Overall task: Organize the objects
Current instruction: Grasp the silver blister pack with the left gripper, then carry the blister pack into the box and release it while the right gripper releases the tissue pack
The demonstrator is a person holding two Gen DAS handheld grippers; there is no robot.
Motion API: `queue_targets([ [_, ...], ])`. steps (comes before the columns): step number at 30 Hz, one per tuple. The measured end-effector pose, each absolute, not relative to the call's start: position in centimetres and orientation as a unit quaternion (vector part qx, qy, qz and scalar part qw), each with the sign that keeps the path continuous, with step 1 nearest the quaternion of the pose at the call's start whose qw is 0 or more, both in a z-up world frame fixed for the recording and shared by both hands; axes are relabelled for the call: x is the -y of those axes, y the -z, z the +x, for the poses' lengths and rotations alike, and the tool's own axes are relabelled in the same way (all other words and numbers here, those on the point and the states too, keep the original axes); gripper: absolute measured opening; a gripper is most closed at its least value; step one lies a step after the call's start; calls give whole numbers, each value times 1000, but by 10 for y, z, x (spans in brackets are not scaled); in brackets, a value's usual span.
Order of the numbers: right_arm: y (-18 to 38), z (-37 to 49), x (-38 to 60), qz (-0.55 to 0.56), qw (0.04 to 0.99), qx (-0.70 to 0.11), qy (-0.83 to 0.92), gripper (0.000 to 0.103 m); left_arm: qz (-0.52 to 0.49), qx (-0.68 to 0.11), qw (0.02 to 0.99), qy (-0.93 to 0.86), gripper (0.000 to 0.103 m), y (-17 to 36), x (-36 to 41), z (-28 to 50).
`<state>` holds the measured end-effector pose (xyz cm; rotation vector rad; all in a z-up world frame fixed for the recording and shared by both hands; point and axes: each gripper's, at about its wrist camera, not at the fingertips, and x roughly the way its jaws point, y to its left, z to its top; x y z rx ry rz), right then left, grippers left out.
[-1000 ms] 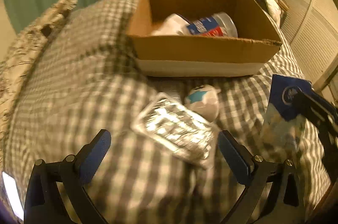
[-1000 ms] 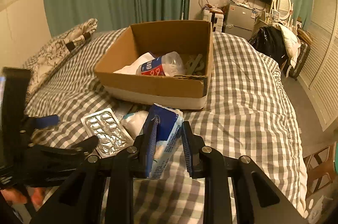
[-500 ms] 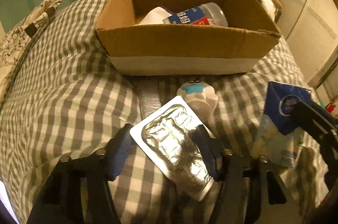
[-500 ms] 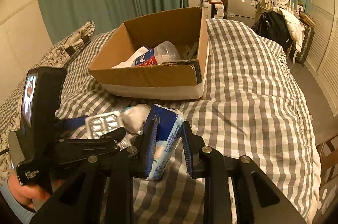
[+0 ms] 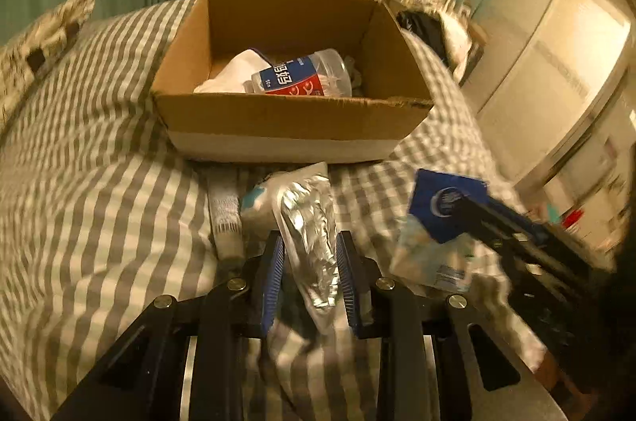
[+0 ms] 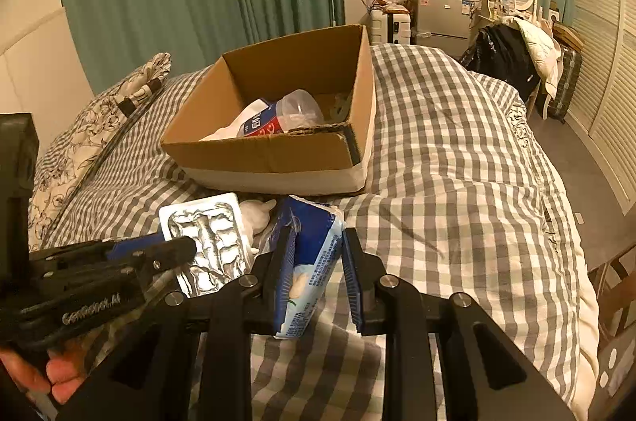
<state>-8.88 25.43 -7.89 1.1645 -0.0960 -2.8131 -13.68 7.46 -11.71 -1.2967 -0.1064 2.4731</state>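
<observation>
Your left gripper [image 5: 310, 262] had its two blue-padded fingers [image 5: 273, 282] pinched on the silver blister pack [image 5: 310, 222], which stood tilted up between them, above the checked bedspread [image 5: 99, 202]. From the right wrist view the same pack [image 6: 210, 242] showed face-on, its near edge caught by the left gripper [image 6: 175, 250]. Your right gripper [image 6: 318, 270] was clamped on the blue and white tissue packet [image 6: 310, 254], one pad pressed on each side, the packet upright and leaning slightly. In the left wrist view that packet [image 5: 437, 222] sat to the right, just beside the blister pack. A small white item with a teal patch [image 5: 256, 206] lay on the bedspread behind the pack, and a pale rolled object [image 5: 224, 218] lay to its left; what either was could not be told. The cardboard box [image 5: 286, 123] rested on the bed just beyond them, open-topped, holding a clear bottle with a red and blue label [image 5: 302, 75] on its side and a white cloth or bag [image 5: 234, 75] beside it.
</observation>
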Motion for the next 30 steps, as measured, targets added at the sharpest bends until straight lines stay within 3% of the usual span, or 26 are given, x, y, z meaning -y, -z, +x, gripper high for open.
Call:
queue_targets([
  [2,80,-89,-255,383,47,32,922,24,-460,23,170,-871,15,125,-84,-140],
  [9,79,-87,-256,386,44,26,921,23,-444,11,170,-880,8,119,-84,-133],
  [30,-29,-5,-218,291,42,-40,955,24,-319,7,166,-933,7,-12,-42,-63],
])
